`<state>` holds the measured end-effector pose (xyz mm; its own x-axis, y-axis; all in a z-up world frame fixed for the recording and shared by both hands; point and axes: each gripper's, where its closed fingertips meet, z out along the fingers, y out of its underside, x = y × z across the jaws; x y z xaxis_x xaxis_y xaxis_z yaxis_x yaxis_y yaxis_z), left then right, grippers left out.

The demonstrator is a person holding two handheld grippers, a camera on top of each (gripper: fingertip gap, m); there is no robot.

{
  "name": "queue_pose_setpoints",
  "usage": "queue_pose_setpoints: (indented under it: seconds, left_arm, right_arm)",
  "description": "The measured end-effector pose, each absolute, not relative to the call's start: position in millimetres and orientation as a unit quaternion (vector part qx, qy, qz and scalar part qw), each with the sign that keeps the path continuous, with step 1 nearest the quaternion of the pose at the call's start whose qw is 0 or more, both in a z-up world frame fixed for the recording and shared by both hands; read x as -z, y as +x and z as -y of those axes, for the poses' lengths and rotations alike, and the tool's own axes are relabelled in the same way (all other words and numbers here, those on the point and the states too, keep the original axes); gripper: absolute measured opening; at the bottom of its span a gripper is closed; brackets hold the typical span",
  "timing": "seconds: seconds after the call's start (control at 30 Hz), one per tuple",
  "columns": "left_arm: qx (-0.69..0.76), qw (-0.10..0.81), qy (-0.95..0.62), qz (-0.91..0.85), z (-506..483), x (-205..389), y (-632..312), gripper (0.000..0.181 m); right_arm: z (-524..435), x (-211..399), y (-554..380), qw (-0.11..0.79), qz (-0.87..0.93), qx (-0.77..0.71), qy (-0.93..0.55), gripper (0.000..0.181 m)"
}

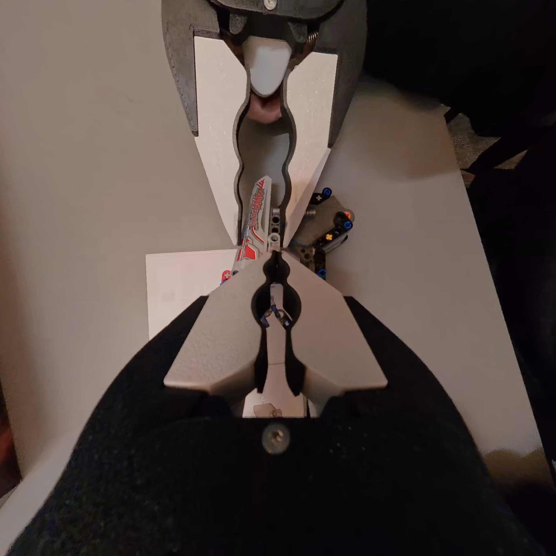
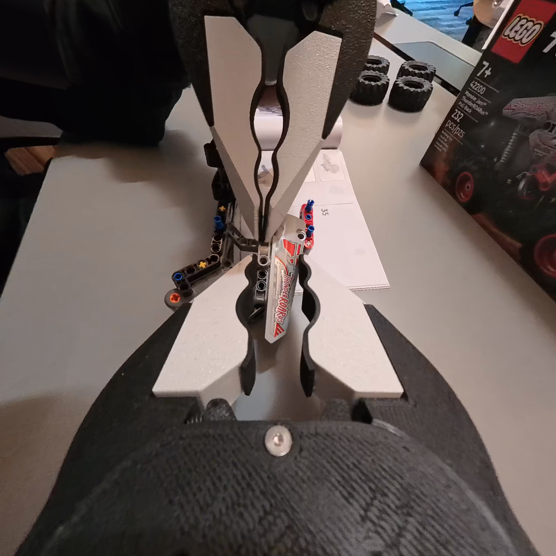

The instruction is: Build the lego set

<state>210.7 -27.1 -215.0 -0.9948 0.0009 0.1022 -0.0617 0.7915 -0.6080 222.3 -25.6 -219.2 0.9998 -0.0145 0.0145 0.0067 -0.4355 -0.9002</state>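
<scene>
**A:** Left wrist view first. What's in hand?

**B:** The left gripper [image 1: 275, 254] has its tips pinched together, seemingly on the end of the grey beam [image 1: 274, 224]. The white panel [image 1: 257, 216] with its red sticker lies alongside that beam. Opposite, the right gripper [image 1: 261, 240] straddles both. Just to the side, the black frame [image 1: 328, 237] rests on the table [image 1: 90, 150].

**A:** And the right wrist view?

**B:** It shows the same meeting from the other end. The right gripper's fingers [image 2: 210, 331] stand fairly wide, with panel and beam between them. I can't tell whether they press or merely bracket. A red piece [image 2: 307, 222] with blue pins sits behind the panel, over the open booklet [image 2: 355, 255]. Four tyres [image 2: 394, 81] and the box [image 2: 496, 135] wait well apart.

**A:** So which step is this?

**B:** I'd say fitting the panel to the beam — a bodywork step, with the wheels not yet on.

**A:** And the next move?

**B:** Probably squeezing the panel home while the left holds the beam steady, keeping the holes lined up so nothing twists off the frame.
</scene>
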Motion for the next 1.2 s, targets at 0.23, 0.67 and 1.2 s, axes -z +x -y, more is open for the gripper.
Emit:
queue_pose_setpoints:
  seconds: [0.23,0.67,1.2]
  left_arm:
    - [-0.36,0.007,0.002,0.933,20,195,223,0.0]
    - [-0.297,-0.035,-0.058,0.952,22,212,215,0.0]
    - [-0.215,-0.02,-0.102,0.971,22,215,211,0.0]
  right_arm:
    - [26,219,220,0.532,0.006,0.009,-0.847,0.024]
    - [25,219,219,0.533,0.012,0.018,-0.846,0.024]
    - [25,219,220,0.531,0.011,0.016,-0.847,0.023]
